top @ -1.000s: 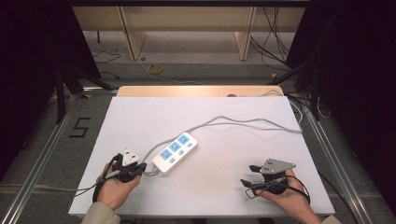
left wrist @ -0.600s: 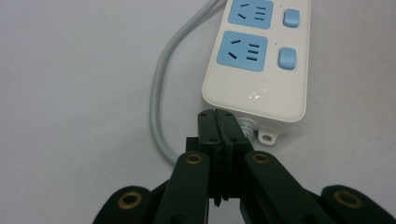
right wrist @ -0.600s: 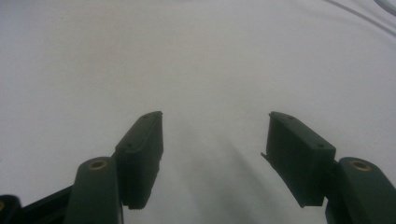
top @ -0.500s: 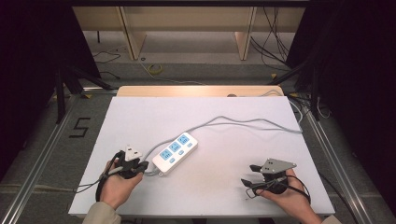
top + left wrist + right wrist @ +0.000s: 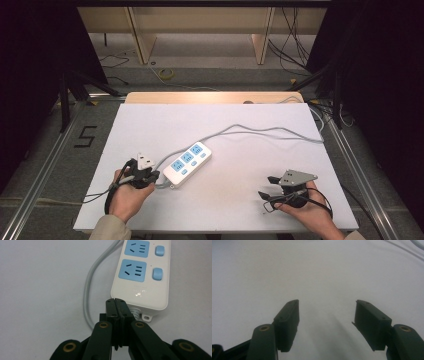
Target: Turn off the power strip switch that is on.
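Note:
A white power strip (image 5: 187, 162) with three blue sockets lies slanted in the middle of the white table (image 5: 150, 125). Its grey cable (image 5: 260, 131) leaves the near-left end, loops back and runs off to the far right. My left gripper (image 5: 154, 176) is shut, its tips right at the strip's cable end. In the left gripper view the jaws (image 5: 116, 301) press together in front of the power strip (image 5: 140, 277), with the cable (image 5: 87, 297) curving past on the left; nothing shows between them. My right gripper (image 5: 266, 186) rests near the front right, open (image 5: 327, 302) over bare table.
A wooden board edge (image 5: 210, 97) borders the table's far side. Metal rails (image 5: 45, 170) run along both sides, and a "5" mark (image 5: 86, 136) is on the floor at left. Loose cables lie on the floor beyond the table.
The left hand has edged slightly forward and right, closer to the strip's cable end. The right hand has stayed put.

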The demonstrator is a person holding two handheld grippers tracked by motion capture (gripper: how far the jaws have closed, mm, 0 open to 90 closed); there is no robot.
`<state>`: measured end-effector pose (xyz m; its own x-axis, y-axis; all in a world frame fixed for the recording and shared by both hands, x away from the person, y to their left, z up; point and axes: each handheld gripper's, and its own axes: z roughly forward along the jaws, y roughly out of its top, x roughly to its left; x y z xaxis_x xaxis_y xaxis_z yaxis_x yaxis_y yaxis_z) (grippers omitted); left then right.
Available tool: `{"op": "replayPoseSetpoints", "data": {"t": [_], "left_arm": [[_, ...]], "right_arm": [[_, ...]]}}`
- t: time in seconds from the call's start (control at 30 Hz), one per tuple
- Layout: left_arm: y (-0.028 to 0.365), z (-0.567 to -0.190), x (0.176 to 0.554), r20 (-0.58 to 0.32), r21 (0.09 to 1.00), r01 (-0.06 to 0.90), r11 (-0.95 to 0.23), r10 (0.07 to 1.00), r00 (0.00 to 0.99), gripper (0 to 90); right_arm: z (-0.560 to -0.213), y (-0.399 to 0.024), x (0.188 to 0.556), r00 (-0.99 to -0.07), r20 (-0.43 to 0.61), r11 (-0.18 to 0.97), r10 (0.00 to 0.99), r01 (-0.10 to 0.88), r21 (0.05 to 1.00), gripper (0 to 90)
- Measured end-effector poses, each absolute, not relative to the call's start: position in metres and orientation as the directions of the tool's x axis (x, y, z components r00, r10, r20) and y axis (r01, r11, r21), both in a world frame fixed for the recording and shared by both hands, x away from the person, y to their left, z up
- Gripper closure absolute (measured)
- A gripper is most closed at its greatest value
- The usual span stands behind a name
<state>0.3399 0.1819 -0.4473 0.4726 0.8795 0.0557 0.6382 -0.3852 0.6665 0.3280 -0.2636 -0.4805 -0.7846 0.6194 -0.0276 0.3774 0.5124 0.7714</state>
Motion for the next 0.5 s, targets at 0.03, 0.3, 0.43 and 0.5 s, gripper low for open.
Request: {"op": "replayPoseSetpoints", "data": {"t": [0.03, 0.3, 0.43, 0.5], "left_arm": [[0.1819, -0.4473, 0.3399, 0.056, 0.667, 0.638, -0.385, 0.879, 0.473, 89.4], [0.1811, -0.4464, 0.3420, 0.046, 0.665, 0.645, -0.376, 0.883, 0.467, 89.4], [0.1788, -0.4442, 0.3431, 0.046, 0.666, 0.644, -0.377, 0.882, 0.469, 89.4], [0.1781, -0.4441, 0.3435, 0.051, 0.664, 0.644, -0.380, 0.882, 0.468, 89.4]], "right_arm": [[-0.4805, -0.2636, 0.3280, -0.785, -0.028, 0.512, 0.619, 0.377, 0.771, 37.4], [-0.4800, -0.2640, 0.3278, -0.783, -0.029, 0.511, 0.621, 0.377, 0.773, 37.4], [-0.4799, -0.2642, 0.3279, -0.783, -0.029, 0.510, 0.622, 0.377, 0.773, 37.4], [-0.4799, -0.2642, 0.3278, -0.782, -0.030, 0.509, 0.622, 0.376, 0.774, 37.4]]}}
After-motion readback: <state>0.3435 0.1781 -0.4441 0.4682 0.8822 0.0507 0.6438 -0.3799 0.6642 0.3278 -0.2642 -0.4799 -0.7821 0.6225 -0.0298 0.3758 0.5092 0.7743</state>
